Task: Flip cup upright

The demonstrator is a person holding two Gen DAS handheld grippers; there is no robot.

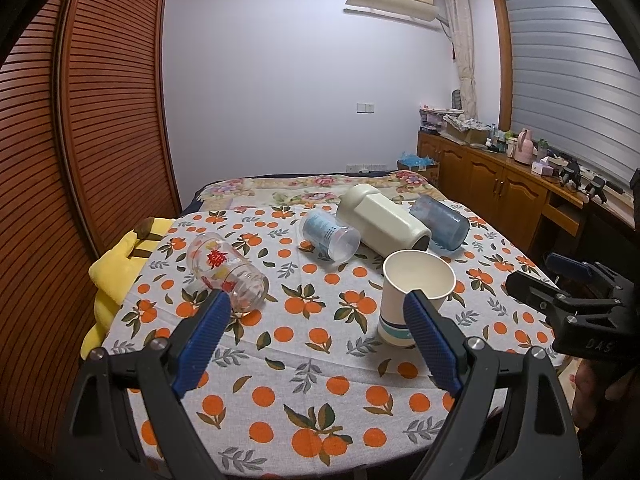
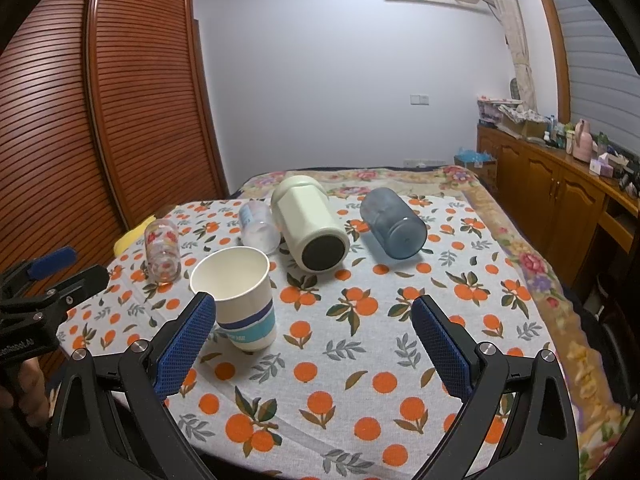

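I see the white paper cup with blue and teal bands (image 1: 414,298) standing upright on the orange-print tablecloth (image 1: 320,400), mouth up. My left gripper (image 1: 318,304) is spread wide and empty; my right gripper (image 2: 314,310) likewise. The floral clear glass (image 1: 226,272), cream tumbler (image 2: 308,228) and blue-grey tumbler (image 2: 394,224) lie toppled; a clear printed cup (image 1: 330,234) seems tipped too.

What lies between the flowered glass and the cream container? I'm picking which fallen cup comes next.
A clear cup with blue print lies on its side between flowered glass and cream container, seen in the left wrist view.
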